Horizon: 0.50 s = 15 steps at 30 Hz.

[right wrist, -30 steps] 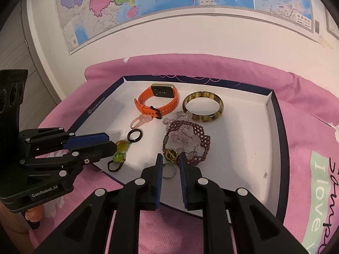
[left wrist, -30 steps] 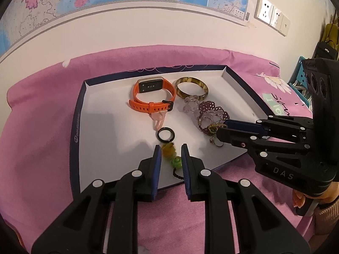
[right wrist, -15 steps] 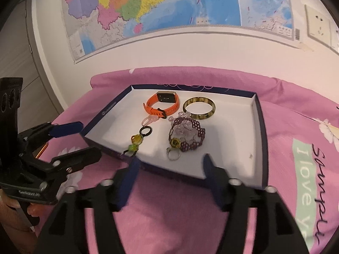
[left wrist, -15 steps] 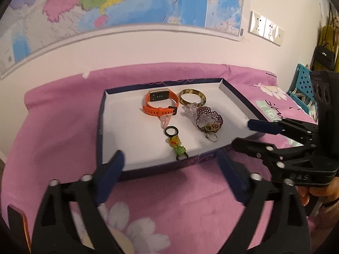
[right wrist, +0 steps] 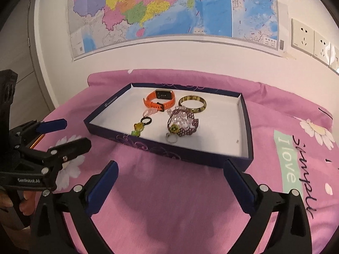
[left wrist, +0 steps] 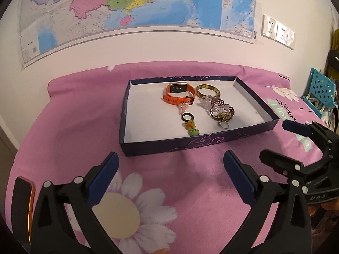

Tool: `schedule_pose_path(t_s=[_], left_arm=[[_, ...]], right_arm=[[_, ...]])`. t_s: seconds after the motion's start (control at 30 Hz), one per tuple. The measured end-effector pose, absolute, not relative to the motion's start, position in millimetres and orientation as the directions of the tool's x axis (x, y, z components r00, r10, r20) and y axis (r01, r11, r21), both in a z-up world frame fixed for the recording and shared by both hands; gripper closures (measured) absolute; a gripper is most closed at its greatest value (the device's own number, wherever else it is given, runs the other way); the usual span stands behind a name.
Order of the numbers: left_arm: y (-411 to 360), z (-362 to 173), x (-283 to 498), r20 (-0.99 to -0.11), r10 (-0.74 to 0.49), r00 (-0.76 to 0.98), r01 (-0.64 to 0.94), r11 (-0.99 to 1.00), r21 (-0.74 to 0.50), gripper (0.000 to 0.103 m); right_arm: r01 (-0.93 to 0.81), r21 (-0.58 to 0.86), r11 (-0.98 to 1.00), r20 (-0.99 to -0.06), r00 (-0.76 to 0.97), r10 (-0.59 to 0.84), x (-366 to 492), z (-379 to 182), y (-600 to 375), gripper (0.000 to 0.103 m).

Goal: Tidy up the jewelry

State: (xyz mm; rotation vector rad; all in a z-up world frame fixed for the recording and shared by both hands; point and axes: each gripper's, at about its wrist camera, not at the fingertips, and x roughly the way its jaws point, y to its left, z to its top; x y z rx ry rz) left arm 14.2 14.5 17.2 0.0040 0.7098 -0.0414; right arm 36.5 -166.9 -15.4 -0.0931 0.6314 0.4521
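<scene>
Surface: we see a pink bedspread printed with white daisies and, to the right, a green panel of lettering.
Tray: we find a shallow navy box lid with a white floor lying on the bedspread, beyond both grippers.
Jewelry: we count an orange watch and an amber bangle at the far end, touching; a purple beaded bracelet in front of the bangle, a silver ring at its near edge; a charm string with a black ring and yellow-green beads.
Left gripper: our jaws are spread wide, nothing between them, over the bedspread short of the tray.
Right gripper: our jaws are opening, with only bedspread between them.
Wall: we note a coloured map above a white wall, sockets to its right.
Room edge: we see a blue perforated crate at far right.
</scene>
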Motion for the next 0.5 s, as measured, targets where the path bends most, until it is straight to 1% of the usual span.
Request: schedule_pose_path(t_s=[0.2,0.5], left_arm=[[11,18,7,-0.649,-0.017,0.761,0.031,0.999,0.011,0.006],[9,18,3,-0.657,-0.015,0.753,0.024,1.000,0.006,0.006]], right_arm=[[-0.431,0.061,0.900,-0.588,0.713,0.381,29,-18,-168,0.007],[-0.430,0.071,0.900,-0.586,0.712,0.387,26,-17,-169,0.007]])
